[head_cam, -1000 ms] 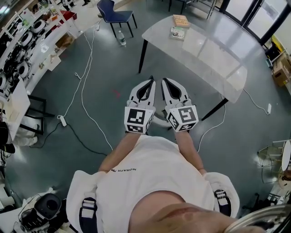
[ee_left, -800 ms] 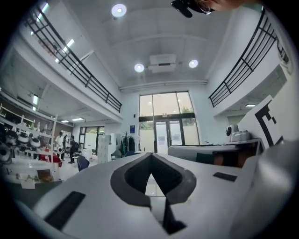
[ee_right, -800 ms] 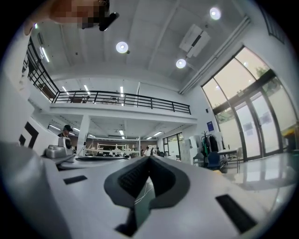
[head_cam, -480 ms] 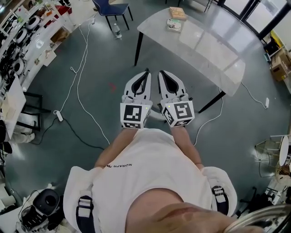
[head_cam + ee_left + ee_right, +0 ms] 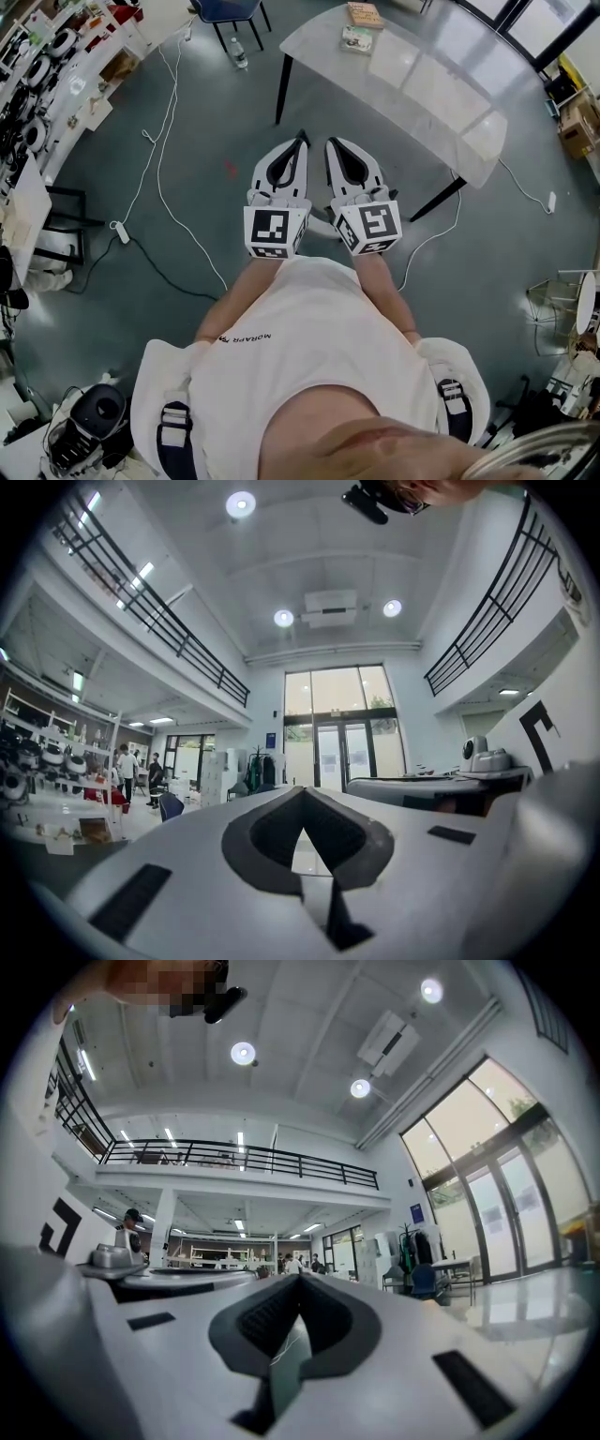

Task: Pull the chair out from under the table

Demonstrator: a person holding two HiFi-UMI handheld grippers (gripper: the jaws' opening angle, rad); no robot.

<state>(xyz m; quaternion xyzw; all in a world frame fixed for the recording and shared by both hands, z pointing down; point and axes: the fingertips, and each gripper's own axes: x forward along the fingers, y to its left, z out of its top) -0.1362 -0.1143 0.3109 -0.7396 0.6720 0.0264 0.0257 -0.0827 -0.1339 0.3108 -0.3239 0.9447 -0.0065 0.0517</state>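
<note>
- Two units at centre frame (side by side): left gripper [image 5: 301, 139] and right gripper [image 5: 330, 143], jaws pressed together, nothing between.
- Upper right: counter [image 5: 422, 89].
- Top edge: blue chair [image 5: 225, 7], apart from counter.

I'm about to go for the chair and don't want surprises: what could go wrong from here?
1. The left tongs and right tongs are both shut and empty; they must open before gripping the chair.
2. Loose cables snake across the floor on the way there; feet or chair legs could snag.
3. A bottle stands by the chair and could get knocked over.
</note>
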